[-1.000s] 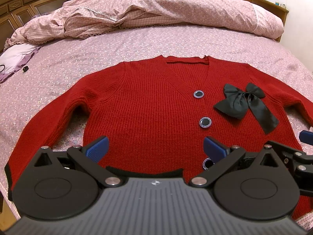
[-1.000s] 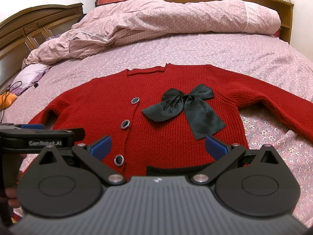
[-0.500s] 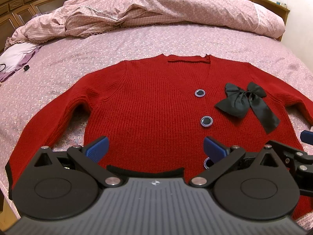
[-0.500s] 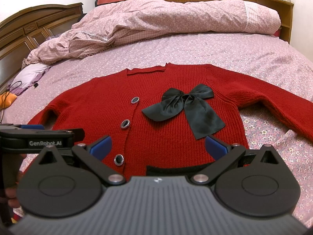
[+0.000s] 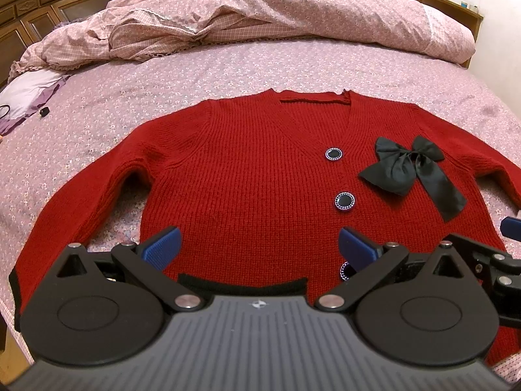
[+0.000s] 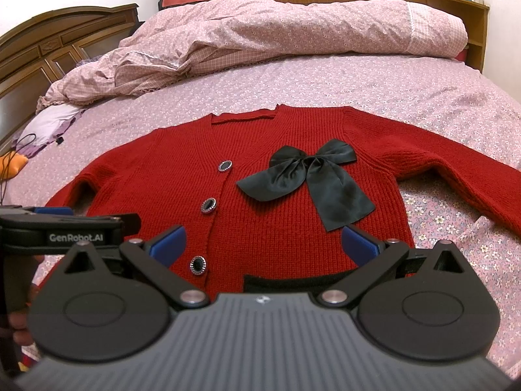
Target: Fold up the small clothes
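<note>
A small red knit cardigan (image 5: 247,176) (image 6: 286,215) lies flat and face up on the bed, sleeves spread to both sides. It has dark round buttons (image 5: 344,200) down the front and a black satin bow (image 6: 309,176) (image 5: 410,169) on the chest. My left gripper (image 5: 259,246) hovers open above the hem on the garment's left half, nothing between its blue pads. My right gripper (image 6: 263,244) is open too, over the hem near the bow. Each gripper shows at the edge of the other's view.
A pink floral sheet (image 5: 228,75) covers the bed. A rumpled pink duvet (image 6: 267,29) lies piled across the far side. A dark wooden headboard (image 6: 49,49) stands at left, with a lilac cloth (image 5: 26,94) and a cable near that edge.
The left gripper has tilted slightly, so the cardigan sits a little farther right and higher in its view. The right view is nearly unchanged. Both grippers stay open.
</note>
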`<state>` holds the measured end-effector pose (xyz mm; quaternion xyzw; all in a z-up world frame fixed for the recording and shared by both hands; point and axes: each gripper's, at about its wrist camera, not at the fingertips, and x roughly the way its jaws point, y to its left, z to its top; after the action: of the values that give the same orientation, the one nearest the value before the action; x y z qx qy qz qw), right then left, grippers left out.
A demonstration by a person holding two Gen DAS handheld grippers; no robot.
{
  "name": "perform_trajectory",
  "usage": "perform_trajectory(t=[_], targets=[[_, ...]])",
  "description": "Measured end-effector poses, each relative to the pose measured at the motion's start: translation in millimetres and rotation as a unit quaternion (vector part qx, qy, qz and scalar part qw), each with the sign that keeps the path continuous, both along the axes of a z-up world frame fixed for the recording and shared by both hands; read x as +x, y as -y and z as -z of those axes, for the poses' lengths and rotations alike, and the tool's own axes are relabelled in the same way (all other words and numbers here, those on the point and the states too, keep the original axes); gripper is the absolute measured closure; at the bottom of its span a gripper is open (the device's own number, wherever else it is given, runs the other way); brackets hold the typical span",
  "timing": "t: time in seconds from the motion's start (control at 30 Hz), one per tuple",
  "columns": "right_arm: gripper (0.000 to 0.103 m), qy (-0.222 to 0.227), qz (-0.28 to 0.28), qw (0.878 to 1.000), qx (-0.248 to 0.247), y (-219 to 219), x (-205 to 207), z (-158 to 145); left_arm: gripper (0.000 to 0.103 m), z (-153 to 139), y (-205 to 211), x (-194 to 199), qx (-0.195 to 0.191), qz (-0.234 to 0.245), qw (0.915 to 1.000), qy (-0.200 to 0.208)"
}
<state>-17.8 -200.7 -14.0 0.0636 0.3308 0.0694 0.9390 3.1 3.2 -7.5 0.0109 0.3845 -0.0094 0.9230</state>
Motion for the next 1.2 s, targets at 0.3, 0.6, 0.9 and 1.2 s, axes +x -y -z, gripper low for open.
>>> perform_trajectory(t=[0.3, 0.6, 0.9, 1.2], targets=[[0.0, -0.001, 0.0, 1.0, 0.0, -2, 0, -3, 0.0, 0, 0, 0, 0.0, 0.0, 1.0, -0.001], [0.0, -0.001, -0.001, 1.0, -0.002, 3, 4, 0, 0.0, 1, -6, 6, 0.004, -0.001, 1.0, 0.0], [0.0, 0.004, 0.019, 1.0, -0.013, 13, 21, -8, 0.0, -4, -1, 22, 0.014, 0.008, 0.9999, -0.003], [0.0, -0.009, 0.051, 0.999, 0.007, 37, 43, -6, 0.0, -1, 10, 52, 0.02, 0.02, 0.9994, -0.02]])
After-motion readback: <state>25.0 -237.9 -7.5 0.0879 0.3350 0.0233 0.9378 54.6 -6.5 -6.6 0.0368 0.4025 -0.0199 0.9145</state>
